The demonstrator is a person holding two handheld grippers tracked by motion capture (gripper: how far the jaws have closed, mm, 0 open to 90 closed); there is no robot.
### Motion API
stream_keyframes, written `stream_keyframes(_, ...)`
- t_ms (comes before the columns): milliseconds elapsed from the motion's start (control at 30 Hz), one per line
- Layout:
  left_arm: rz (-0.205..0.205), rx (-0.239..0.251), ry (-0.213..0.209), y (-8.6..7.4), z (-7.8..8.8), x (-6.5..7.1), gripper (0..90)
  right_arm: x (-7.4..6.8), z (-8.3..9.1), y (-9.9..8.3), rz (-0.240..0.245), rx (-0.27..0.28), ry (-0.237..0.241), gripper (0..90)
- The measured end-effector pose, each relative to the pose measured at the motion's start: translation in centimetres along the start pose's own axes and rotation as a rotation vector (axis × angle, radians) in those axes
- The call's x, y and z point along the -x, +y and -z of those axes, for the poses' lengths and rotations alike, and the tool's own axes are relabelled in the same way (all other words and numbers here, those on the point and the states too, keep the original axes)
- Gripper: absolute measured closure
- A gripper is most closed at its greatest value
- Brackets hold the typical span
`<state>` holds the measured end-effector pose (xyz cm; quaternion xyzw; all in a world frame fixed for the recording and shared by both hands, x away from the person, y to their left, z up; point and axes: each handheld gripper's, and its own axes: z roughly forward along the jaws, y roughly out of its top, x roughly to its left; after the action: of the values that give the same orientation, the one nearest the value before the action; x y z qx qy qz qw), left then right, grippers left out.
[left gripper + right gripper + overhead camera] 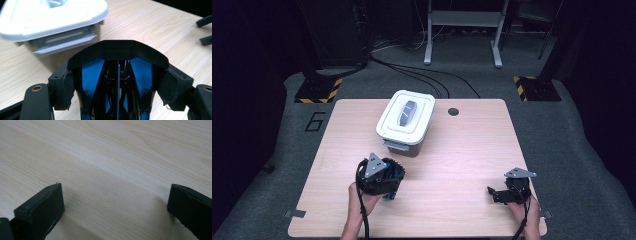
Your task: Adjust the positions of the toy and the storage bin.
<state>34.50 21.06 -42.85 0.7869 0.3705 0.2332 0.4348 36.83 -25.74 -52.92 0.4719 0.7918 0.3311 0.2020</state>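
Observation:
My left gripper (388, 183) is shut on a black object with blue panels (395, 175), held just above the table's near left part. In the left gripper view its black arched rim (117, 53) spans the gap and both pads (63, 87) press on its sides. A white lidded box (406, 119) with a grey handle stands just beyond it, close ahead in that view (50, 20), with its grey front latch (65, 42) facing me. My right gripper (493, 195) rests low at the near right, open, its jaws (115, 205) wide apart over bare wood.
The light wooden table (462, 150) has a round cable hole (453, 111) near its far edge. Two jaw tips of the right gripper (205, 30) show at the far right of the left gripper view. Dark floor with cables and stands surrounds the table.

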Motion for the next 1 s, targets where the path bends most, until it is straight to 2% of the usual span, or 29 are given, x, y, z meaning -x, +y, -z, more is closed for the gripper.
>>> stream_keyframes(233, 0.009, -0.015, 0.065, -1.2, 2.0, -2.5, 25.1, 0.0, 0.0, 0.0, 0.000, 0.000, 0.000, 0.0)
stream_keyframes(467, 0.008, -0.076, 0.123, -2.3, 4.1, -5.1, 25.1, 0.0, 0.0, 0.0, -0.004, 0.000, 0.001, 0.0)
stream_keyframes(667, 0.022, -0.123, 0.172, -3.7, 5.4, -7.1, 25.1, 0.0, 0.0, 0.0, -0.002, -0.001, -0.002, 0.0)
stream_keyframes(833, 0.038, -0.160, 0.196, -4.7, 6.0, -8.7, 25.1, 0.0, 0.0, 0.0, -0.003, -0.001, -0.002, 0.0)
stream_keyframes(933, 0.032, -0.175, 0.207, -5.0, 5.9, -9.2, 25.1, 0.0, 0.0, 0.0, -0.005, 0.000, 0.000, 0.0)
stream_keyframes(967, 0.042, -0.184, 0.198, -5.0, 5.9, -9.3, 25.1, 0.0, 0.0, 0.0, -0.004, -0.001, -0.002, 0.0)
stream_keyframes(1000, 0.033, -0.194, 0.198, -5.0, 5.8, -9.5, 25.1, 0.0, 0.0, 0.0, -0.003, -0.001, -0.002, 0.0)
